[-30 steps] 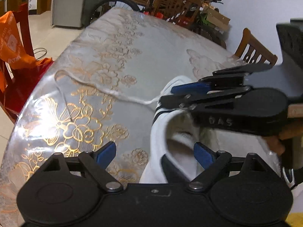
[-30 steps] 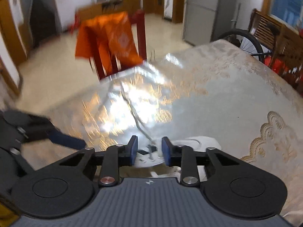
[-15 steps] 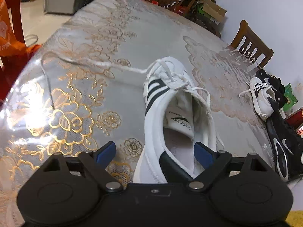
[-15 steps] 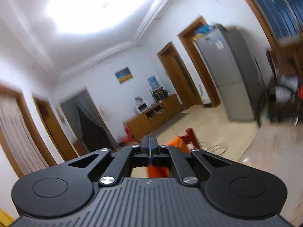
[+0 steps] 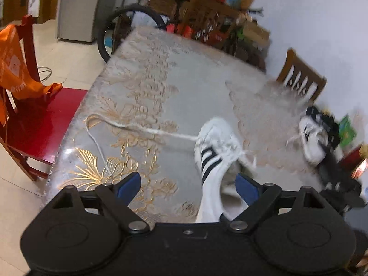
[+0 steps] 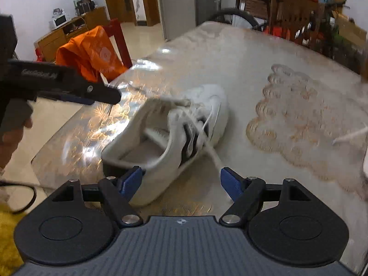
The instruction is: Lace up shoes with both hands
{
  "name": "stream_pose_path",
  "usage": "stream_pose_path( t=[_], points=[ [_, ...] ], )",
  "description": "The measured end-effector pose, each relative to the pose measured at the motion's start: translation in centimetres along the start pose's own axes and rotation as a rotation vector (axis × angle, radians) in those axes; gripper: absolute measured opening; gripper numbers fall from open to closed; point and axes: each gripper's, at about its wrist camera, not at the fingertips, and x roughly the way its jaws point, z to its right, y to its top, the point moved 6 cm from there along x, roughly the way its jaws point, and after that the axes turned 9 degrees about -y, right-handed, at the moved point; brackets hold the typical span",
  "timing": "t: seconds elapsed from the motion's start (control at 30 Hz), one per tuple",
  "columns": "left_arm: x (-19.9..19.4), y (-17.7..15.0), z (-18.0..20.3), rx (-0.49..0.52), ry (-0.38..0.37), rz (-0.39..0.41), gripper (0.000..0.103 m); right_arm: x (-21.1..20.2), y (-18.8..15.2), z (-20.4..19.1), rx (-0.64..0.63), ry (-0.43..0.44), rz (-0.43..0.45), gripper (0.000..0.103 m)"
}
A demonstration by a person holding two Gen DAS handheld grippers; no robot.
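Note:
A white shoe with black stripes (image 5: pixel 216 156) (image 6: pixel 184 126) lies on the floral tablecloth (image 5: pixel 174 87), toe pointing away. One white lace end (image 5: pixel 142 130) trails left across the table. Another lace end (image 6: pixel 214 154) runs from the eyelets toward my right fingers. My left gripper (image 5: pixel 187 184) is open above the shoe's heel, touching nothing; in the right wrist view it hovers (image 6: pixel 108 96) left of the shoe. My right gripper (image 6: pixel 181 181) has its jaws opening, with the shoe's heel side between them and no pad pressing on it.
A second white shoe (image 5: pixel 310 135) and a black shoe (image 5: pixel 333 168) lie at the table's right edge. A red chair with an orange bag (image 5: pixel 13 69) (image 6: pixel 92 50) stands off the left edge. A wooden chair (image 5: pixel 301 80) and a bicycle wheel (image 5: pixel 128 16) stand behind.
My right gripper swung from pointing up at the room back down to the shoe, and its jaws went from shut to wide. The left gripper drew back and up from the shoe.

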Motion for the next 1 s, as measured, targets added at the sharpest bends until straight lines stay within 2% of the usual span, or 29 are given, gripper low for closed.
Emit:
stream_pose_path(
  t=[0.17, 0.4, 0.5, 0.6, 0.67, 0.7, 0.73, 0.8, 0.9, 1.0],
  points=[
    [1.3, -0.3, 0.3, 0.057, 0.01, -0.1, 0.088, -0.2, -0.9, 1.1, 0.047, -0.066, -0.012, 0.083],
    [1.1, -0.2, -0.2, 0.166, 0.049, -0.133, 0.089, -0.8, -1.5, 2.8, 0.212, -0.143, 0.002, 0.085],
    [0.9, -0.4, -0.7, 0.185, 0.035, -0.135, 0.089, -0.6, -1.8, 2.3, 0.256, -0.156, -0.011, 0.085],
    [0.9, -0.8, -1.0, 0.194, 0.014, -0.139, 0.089, -0.6, -2.5, 0.9, 0.245, -0.164, -0.027, 0.084],
    [1.0, -1.1, -0.9, 0.203, -0.007, -0.147, 0.089, -0.7, -2.8, 0.0, 0.217, -0.184, -0.053, 0.081],
    [1.1, -1.2, -0.8, 0.211, -0.018, -0.152, 0.089, -0.8, -2.8, -0.3, 0.205, -0.195, -0.06, 0.072],
    [1.1, -1.2, -0.6, 0.224, -0.023, -0.152, 0.089, -1.1, -2.5, -0.3, 0.193, -0.215, -0.049, 0.058],
    [1.2, -1.3, -0.2, 0.246, -0.027, -0.139, 0.089, -2.0, -1.4, 0.1, 0.183, -0.244, 0.011, 0.041],
    [1.5, -1.3, 0.0, 0.249, -0.027, -0.11, 0.09, -2.3, 0.8, 0.7, 0.144, -0.232, 0.066, 0.038],
    [1.9, -1.2, 0.0, 0.2, -0.036, -0.101, 0.09, -1.0, 3.6, 0.2, 0.098, -0.164, 0.081, 0.035]
  ],
)
